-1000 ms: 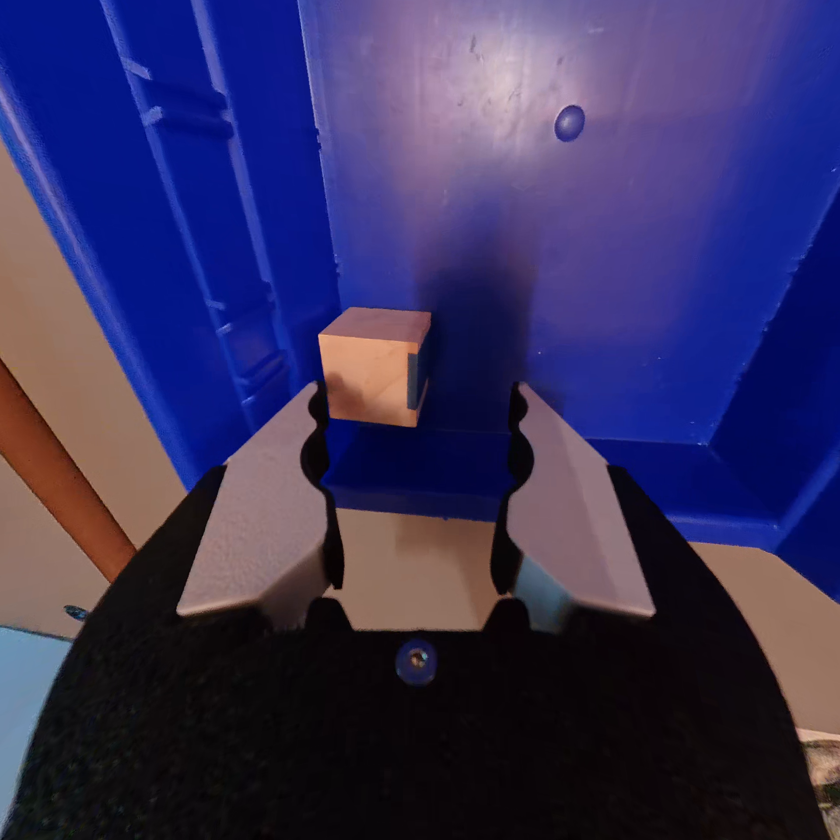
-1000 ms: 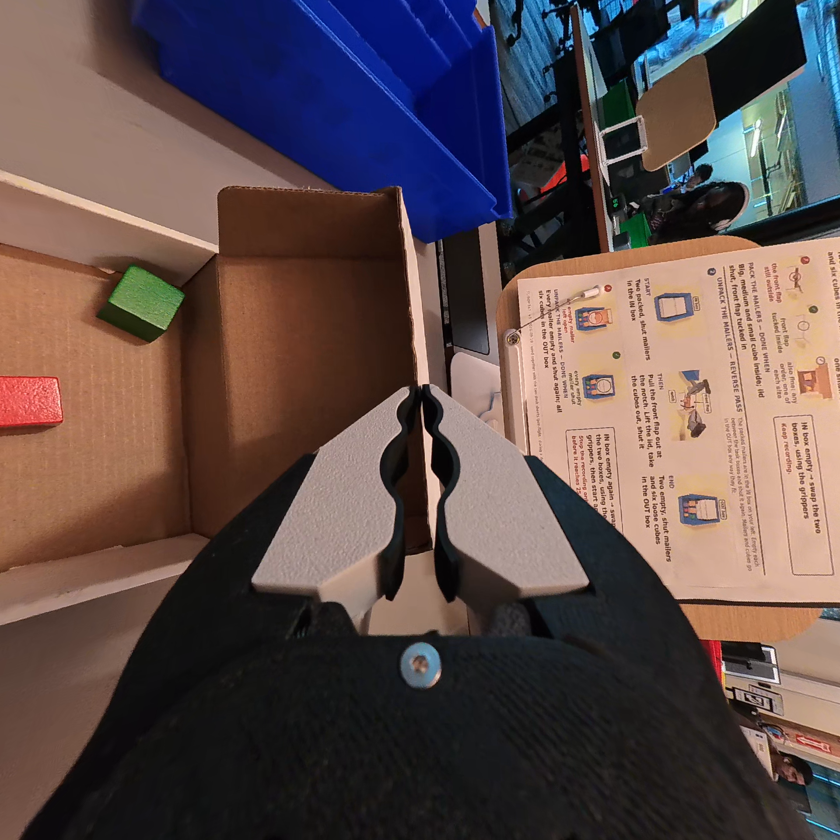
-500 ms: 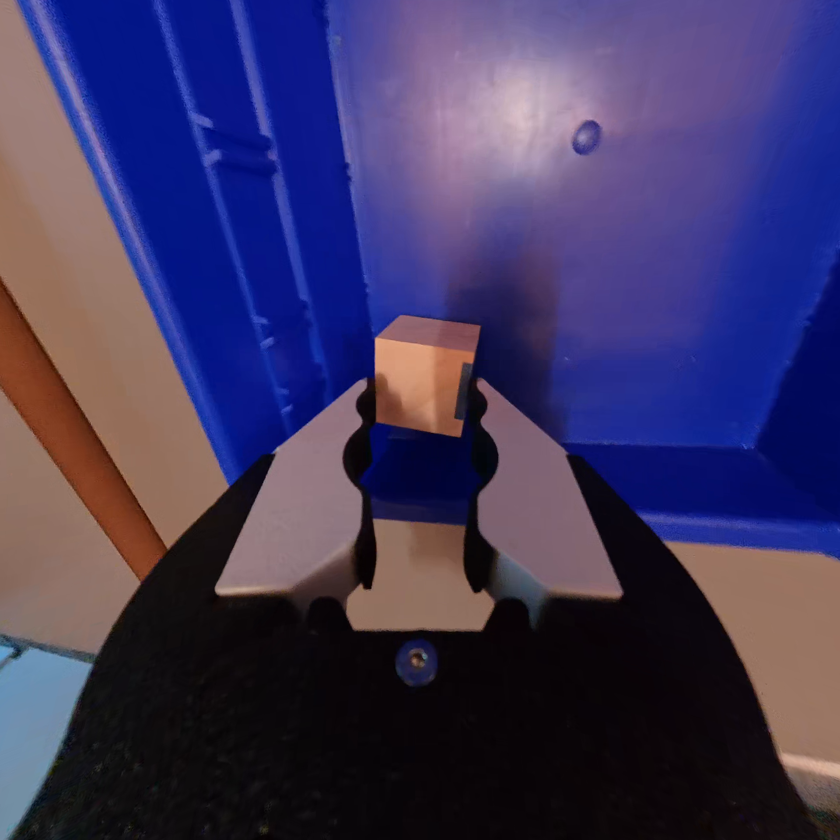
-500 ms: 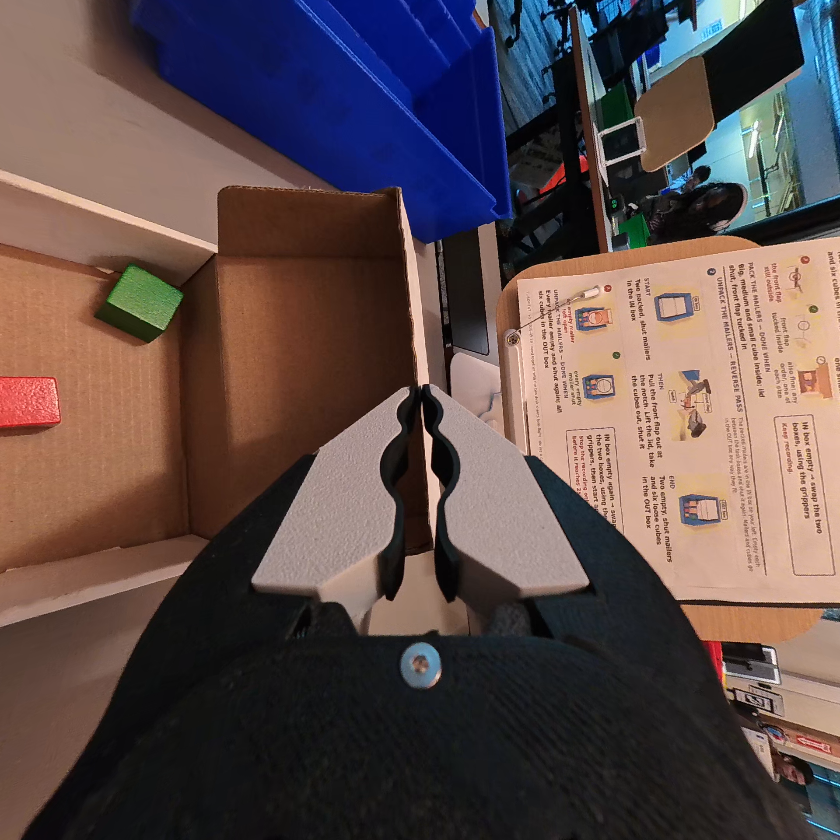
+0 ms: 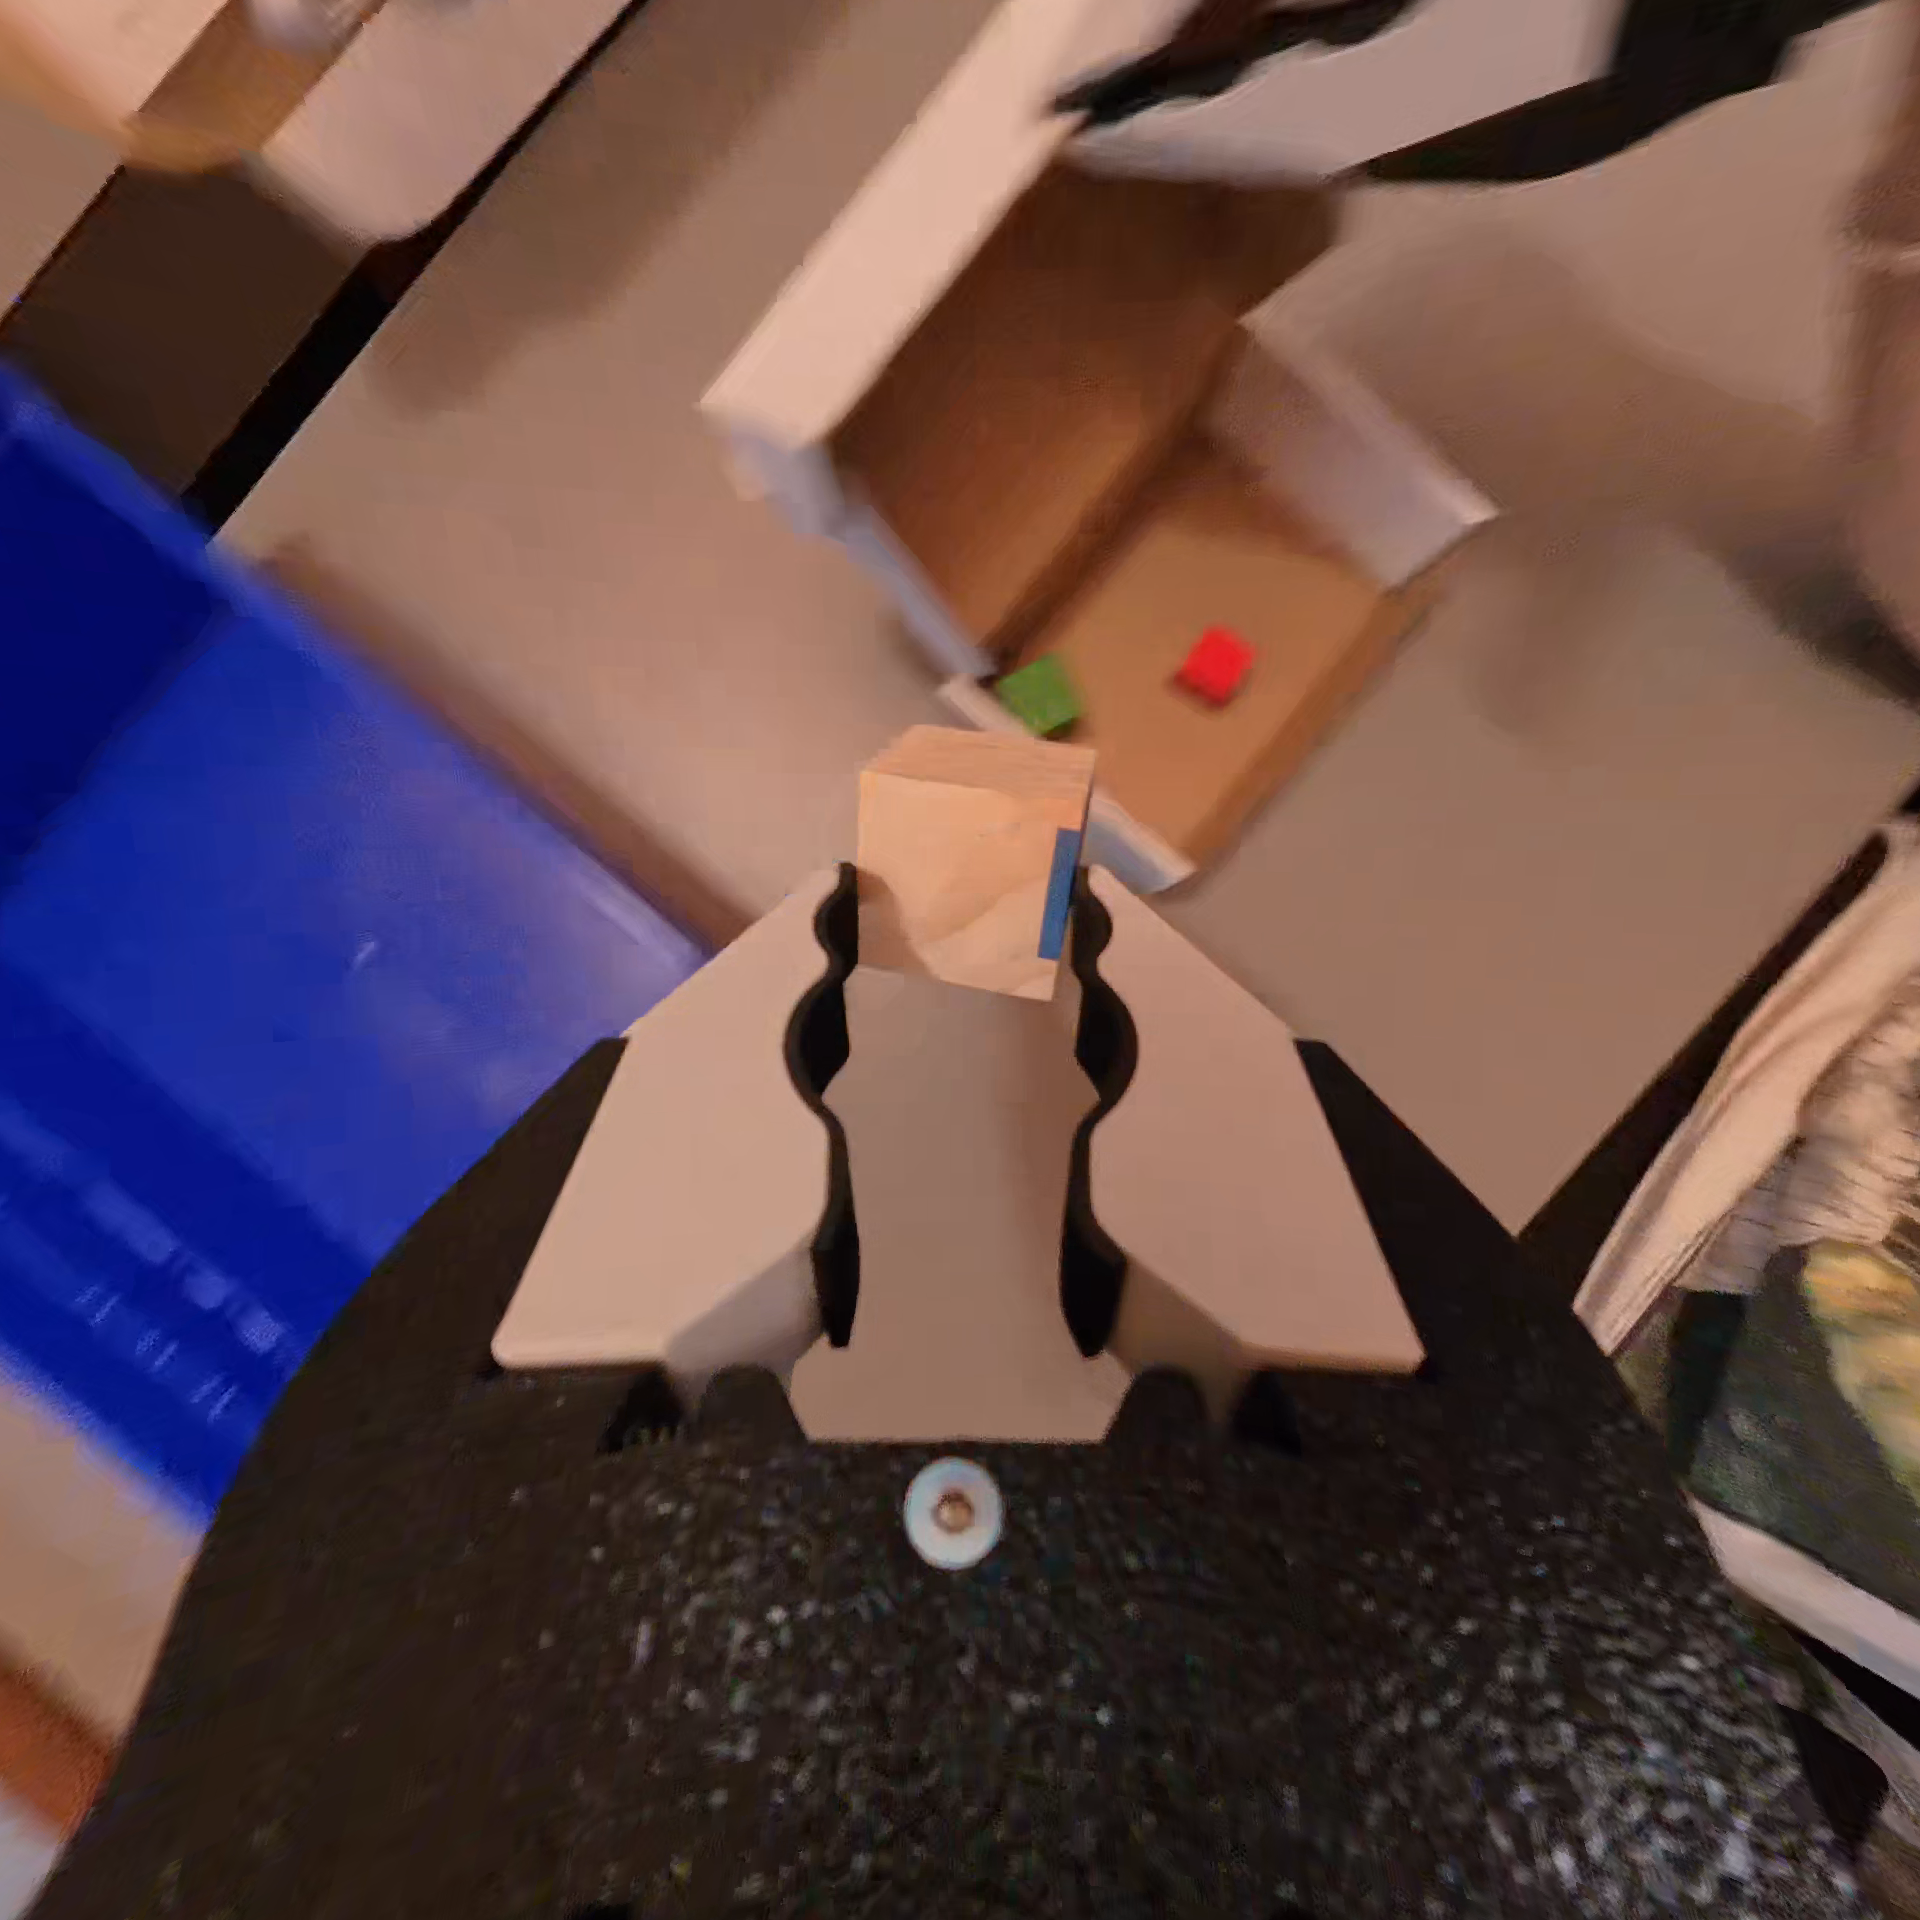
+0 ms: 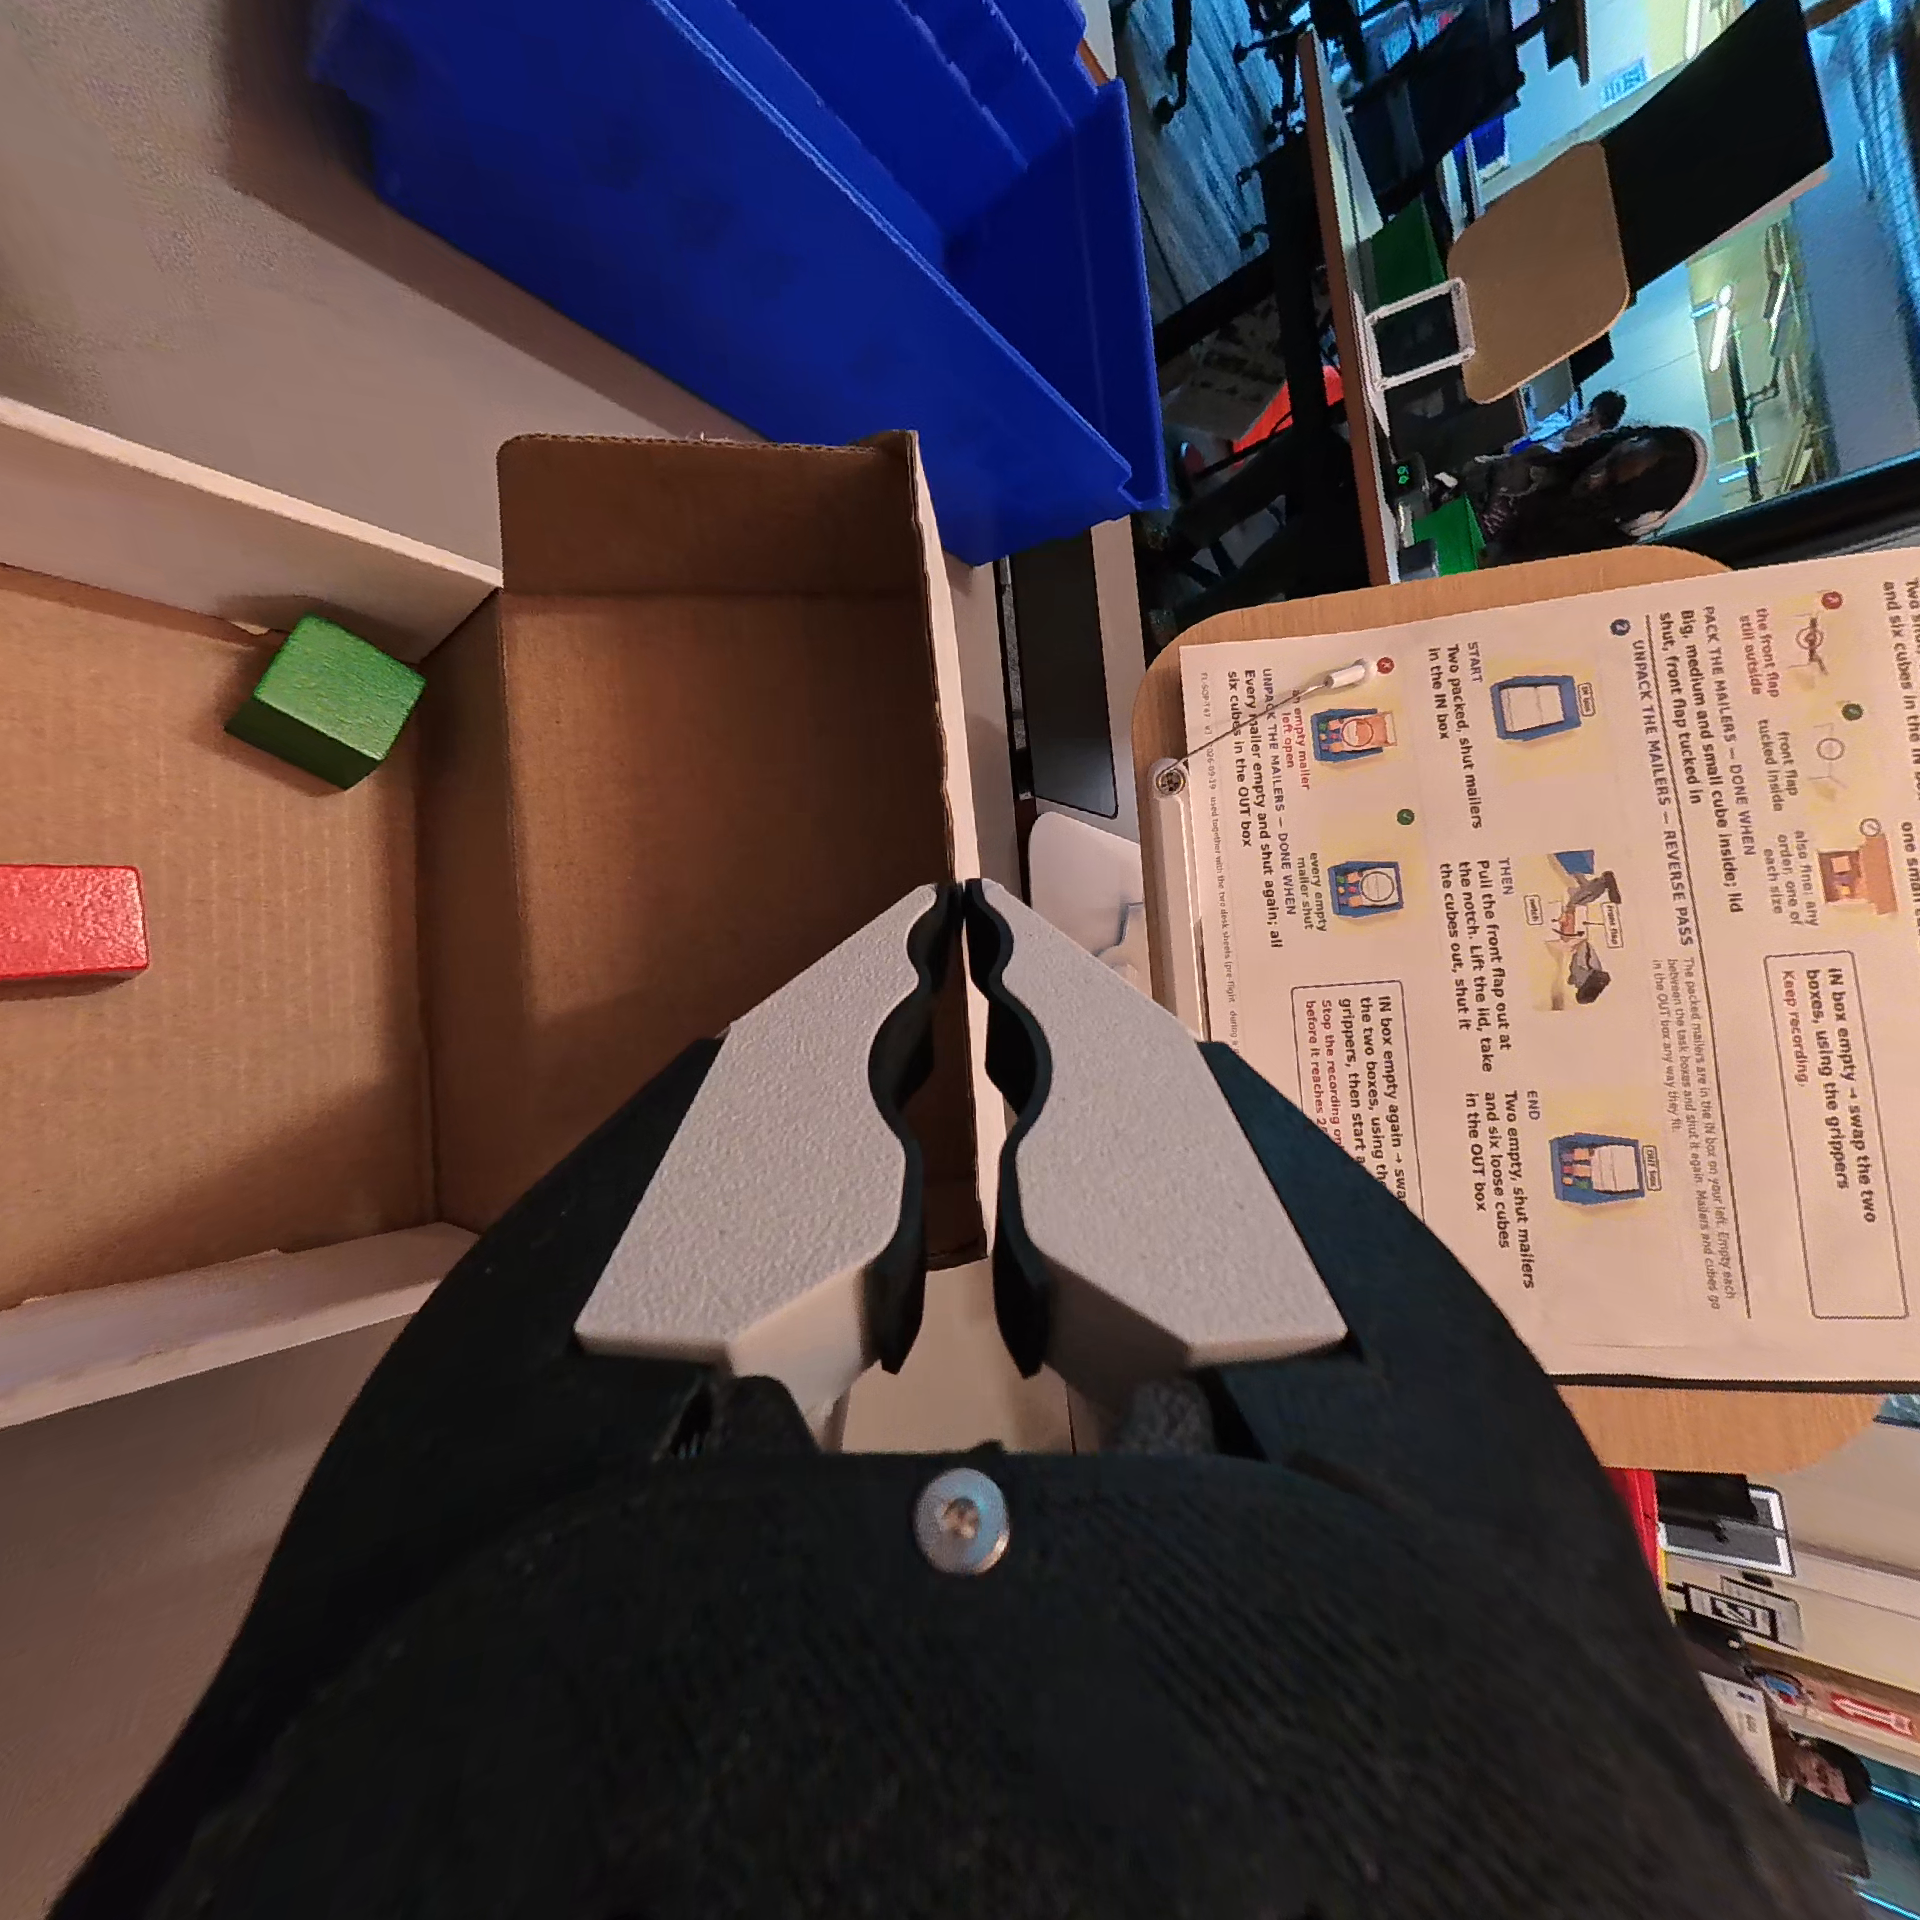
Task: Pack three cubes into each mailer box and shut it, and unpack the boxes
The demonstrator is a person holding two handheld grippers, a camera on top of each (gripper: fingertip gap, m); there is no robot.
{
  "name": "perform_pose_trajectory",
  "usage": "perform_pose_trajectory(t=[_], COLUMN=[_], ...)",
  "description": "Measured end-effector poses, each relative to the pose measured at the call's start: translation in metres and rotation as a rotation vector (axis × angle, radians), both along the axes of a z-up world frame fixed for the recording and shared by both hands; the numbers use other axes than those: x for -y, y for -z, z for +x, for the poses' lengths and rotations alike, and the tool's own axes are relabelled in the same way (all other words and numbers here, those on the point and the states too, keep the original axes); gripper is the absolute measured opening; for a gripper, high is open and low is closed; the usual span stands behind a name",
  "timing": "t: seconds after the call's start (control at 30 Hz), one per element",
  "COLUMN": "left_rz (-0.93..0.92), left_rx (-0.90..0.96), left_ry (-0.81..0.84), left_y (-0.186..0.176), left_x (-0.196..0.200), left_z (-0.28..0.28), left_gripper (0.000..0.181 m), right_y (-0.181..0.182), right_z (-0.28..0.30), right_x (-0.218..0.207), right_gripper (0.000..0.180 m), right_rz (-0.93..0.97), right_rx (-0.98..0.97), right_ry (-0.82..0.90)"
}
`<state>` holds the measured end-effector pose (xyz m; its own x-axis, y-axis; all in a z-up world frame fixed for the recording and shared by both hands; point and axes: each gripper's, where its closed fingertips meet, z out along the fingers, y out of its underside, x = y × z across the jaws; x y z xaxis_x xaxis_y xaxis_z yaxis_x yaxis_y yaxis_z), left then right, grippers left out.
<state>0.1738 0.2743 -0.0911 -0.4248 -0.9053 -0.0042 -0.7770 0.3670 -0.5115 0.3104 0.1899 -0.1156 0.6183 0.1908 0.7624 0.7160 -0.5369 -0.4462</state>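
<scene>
My left gripper (image 5: pixel 961 914) is shut on a plain wooden cube (image 5: pixel 971 857) with a blue side and holds it in the air above the table. Beyond it lies the open mailer box (image 5: pixel 1226 540) with a green cube (image 5: pixel 1039 694) and a red cube (image 5: pixel 1214 665) on its floor. My right gripper (image 6: pixel 956 904) is shut on the edge of the mailer's upright lid flap (image 6: pixel 940 727). In the right wrist view the green cube (image 6: pixel 327 698) and the red cube (image 6: pixel 68 920) lie inside the box (image 6: pixel 208 935).
A blue bin (image 5: pixel 260 883) stands at the left in the left wrist view, and blue bins (image 6: pixel 779 208) sit behind the mailer in the right wrist view. A printed instruction sheet on a board (image 6: pixel 1558 935) lies to the right. Another white box (image 5: pixel 343 135) sits farther back.
My left gripper closed on the wooden cube, lifted it out of the blue bin and swung it toward the open mailer. The right gripper has stayed on the lid flap.
</scene>
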Motion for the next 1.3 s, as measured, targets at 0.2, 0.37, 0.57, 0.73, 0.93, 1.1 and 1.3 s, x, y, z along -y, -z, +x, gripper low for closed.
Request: perform_pose_trajectory(t=[0.2,0.37,0.57,0.73,0.93,1.1,1.3], left_rz=[-0.051,-0.087,-0.088,-0.024,-0.002,-0.02,-0.062], left_rx=[0.122,0.258,0.425,0.606,0.628,0.602,0.596], left_ry=[0.051,-0.05,-0.104,-0.352,-0.434,-0.476,-0.518], left_y=[0.06,0.099,0.069,0.03,0.025,0.037,0.052], left_x=[0.097,0.125,0.099,0.032,0.013,0.009,0.013], left_z=[0.024,0.07,0.059,0.041,0.056,0.077,0.083], left_gripper=[0.038,0.04,0.042,0.027,0.02,0.01,0.011], right_y=[-0.004,-0.012,-0.014,-0.031,-0.051,-0.01,0.023], right_z=[-0.002,-0.009,-0.012,-0.018,0.0,-0.004,0.016], right_x=[-0.004,-0.008,-0.007,0.003,0.057,0.067,0.056], right_gripper=[0.0,0.001,0.001,0.048,0.051,0.043,0.02], right_rz=[0.022,0.065,0.079,0.133,0.242,0.355,0.476], right_rx=[0.005,-0.008,-0.008,-0.057,-0.358,-0.685,-0.733], right_ry=[0.003,-0.023,-0.042,-0.045,0.316,0.443,0.551])
